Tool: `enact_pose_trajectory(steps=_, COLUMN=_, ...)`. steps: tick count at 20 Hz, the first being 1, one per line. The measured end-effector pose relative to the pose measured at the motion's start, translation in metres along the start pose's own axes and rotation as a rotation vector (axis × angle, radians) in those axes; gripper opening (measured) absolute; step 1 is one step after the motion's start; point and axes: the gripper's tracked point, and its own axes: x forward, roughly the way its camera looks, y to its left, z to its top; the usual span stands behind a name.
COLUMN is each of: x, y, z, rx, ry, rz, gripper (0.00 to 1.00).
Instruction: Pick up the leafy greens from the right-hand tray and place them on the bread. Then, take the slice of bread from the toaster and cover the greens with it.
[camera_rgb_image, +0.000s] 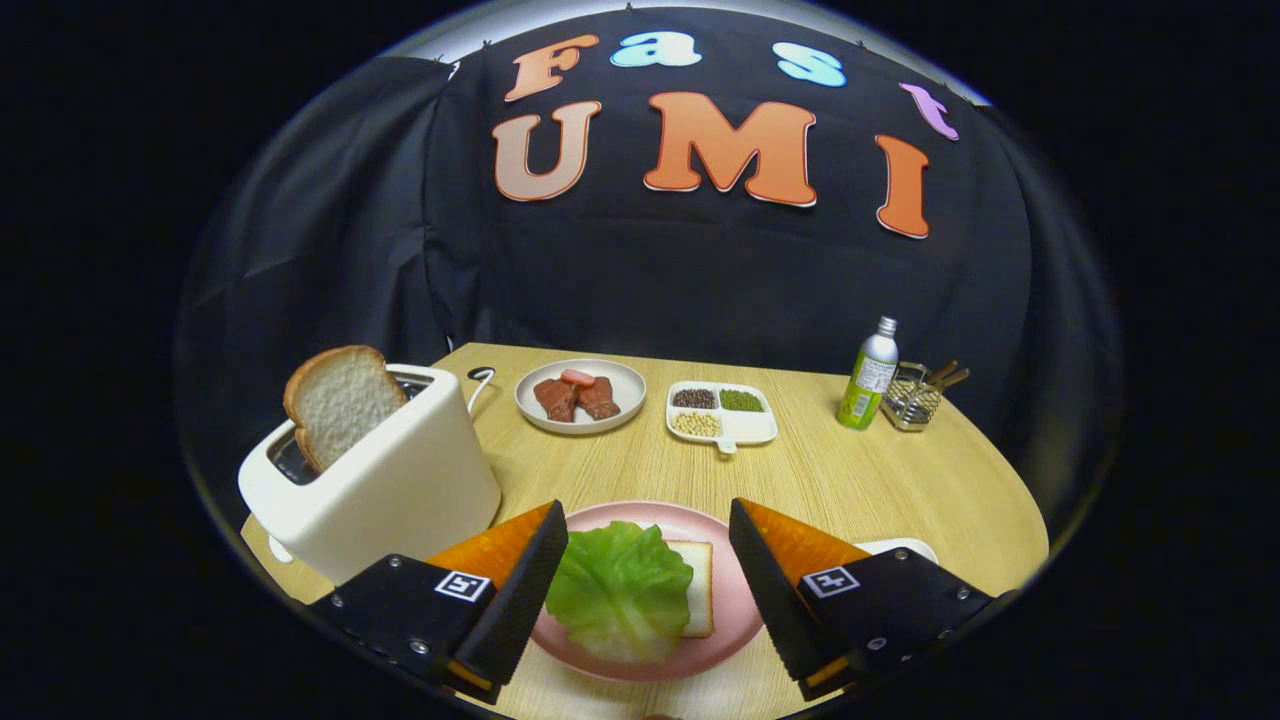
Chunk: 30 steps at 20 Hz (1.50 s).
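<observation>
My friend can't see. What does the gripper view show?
The open hand-held gripper hovers over a pink plate where leafy greens lie on bread. To the left, another bread slice sticks up from a white toaster.

No legible text is found: the label on the green bottle (867, 385) is too small, and square coded markers are borne by the gripper (648, 570).

Greens (620, 588) lie on bread (698, 588) on plate (720, 640) between the spread fingers (520, 590); toaster (375, 480) left, holding slice (340, 400).
</observation>
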Motion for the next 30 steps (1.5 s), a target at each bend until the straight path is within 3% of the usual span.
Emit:
enact_pose_trajectory(steps=19, x=-0.024, y=0.132, z=0.106, rx=-0.016, ry=-0.158, rz=0.117, gripper=0.97)
enact_pose_trajectory(steps=25, x=-0.018, y=0.178, z=0.092, rx=-0.065, ry=-0.143, rz=0.159, gripper=0.97)
enact_pose_trajectory(steps=30, x=-0.003, y=0.177, z=0.065, rx=-0.103, ry=-0.087, rz=0.121, gripper=0.97)
